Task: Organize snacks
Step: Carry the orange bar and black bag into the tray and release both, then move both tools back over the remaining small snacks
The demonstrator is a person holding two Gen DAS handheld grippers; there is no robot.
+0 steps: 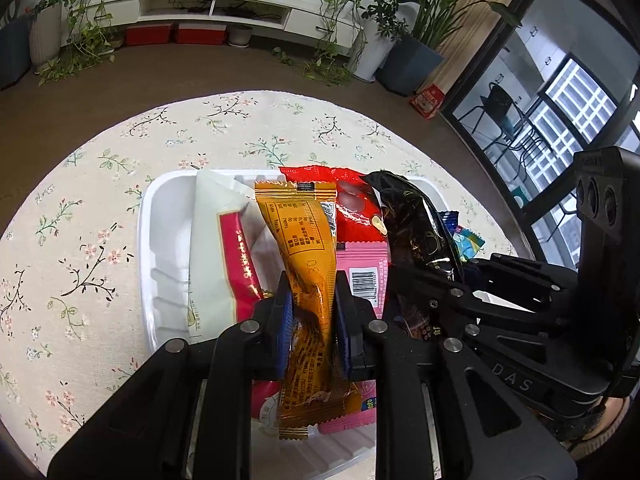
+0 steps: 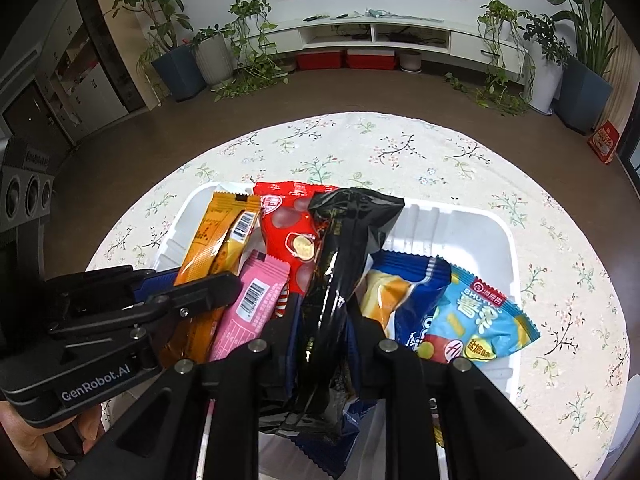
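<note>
Orange pack [image 1: 310, 264] is in my left claw [image 1: 312, 312]. Both blue pads pinch it in the middle, so it is held tight. Its top end points out over the white tray [image 1: 160, 208] and its bottom end hangs down close to me. My right claw [image 2: 320, 320] is squeezed shut on the black pack [image 2: 344, 248] in the same way. Both packs are over the tray, with other snacks under them: a red pack [image 2: 284, 224], a pink pack [image 2: 256, 300], a blue pack [image 2: 416, 292] and a light blue pack [image 2: 476, 324]. A white pack [image 1: 212, 248] lies on the tray's left side in the left view.

I think the step now is to set each pack down tidy. To do it well, I should go low first and then let go, so nothing bounces out. Thin packs slip and twist, so I should open slowly. My two claws are very near each other, so I must not bump them. The tray sits on a flowery cloth [image 1: 100, 184].
</note>
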